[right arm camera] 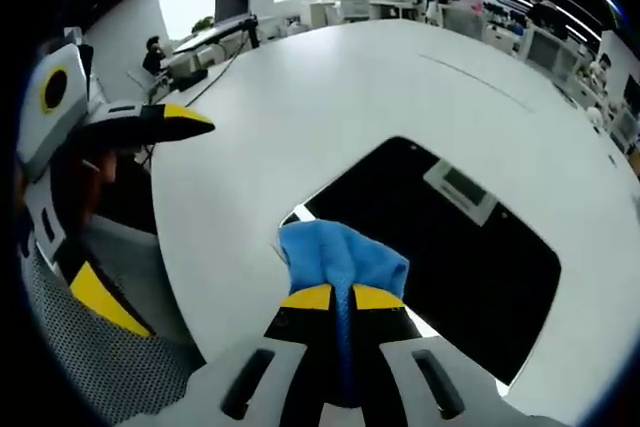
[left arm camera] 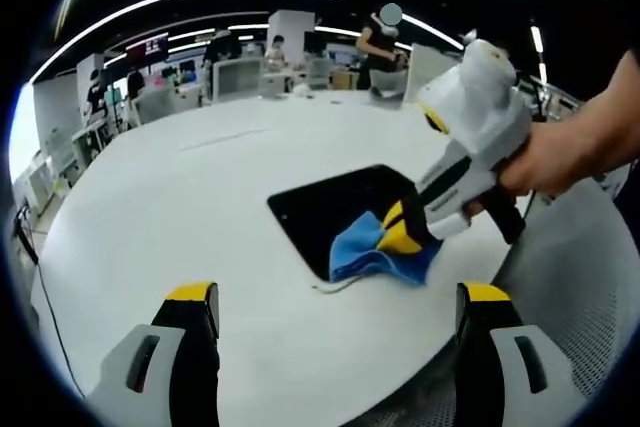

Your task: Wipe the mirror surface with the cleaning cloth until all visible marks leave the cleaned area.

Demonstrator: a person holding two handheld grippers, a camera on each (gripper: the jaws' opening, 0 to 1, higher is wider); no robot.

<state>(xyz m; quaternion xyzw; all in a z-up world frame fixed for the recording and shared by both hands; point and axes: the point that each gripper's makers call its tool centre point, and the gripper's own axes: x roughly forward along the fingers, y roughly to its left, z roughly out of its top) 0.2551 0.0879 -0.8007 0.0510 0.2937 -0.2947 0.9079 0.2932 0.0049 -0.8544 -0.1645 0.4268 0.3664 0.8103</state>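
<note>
A dark rectangular mirror (left arm camera: 335,207) (right arm camera: 470,257) lies flat on the white round table (left arm camera: 200,187) (right arm camera: 330,97). A blue cleaning cloth (left arm camera: 375,252) (right arm camera: 335,252) rests on the mirror's near corner. My right gripper (left arm camera: 405,230) (right arm camera: 341,296) is shut on the blue cloth and presses it onto the mirror; a hand holds it from the right in the left gripper view. My left gripper (left arm camera: 340,307) hangs open above the table's near edge, short of the mirror, with nothing between its yellow-tipped fingers (left arm camera: 190,297). It also shows at the left of the right gripper view (right arm camera: 165,122).
The mirror reflects a ceiling fixture (right arm camera: 460,187). A grey mesh chair (left arm camera: 590,287) (right arm camera: 110,367) stands by the table's edge. Desks, monitors (left arm camera: 238,75) and people (left arm camera: 380,42) fill the room beyond the table.
</note>
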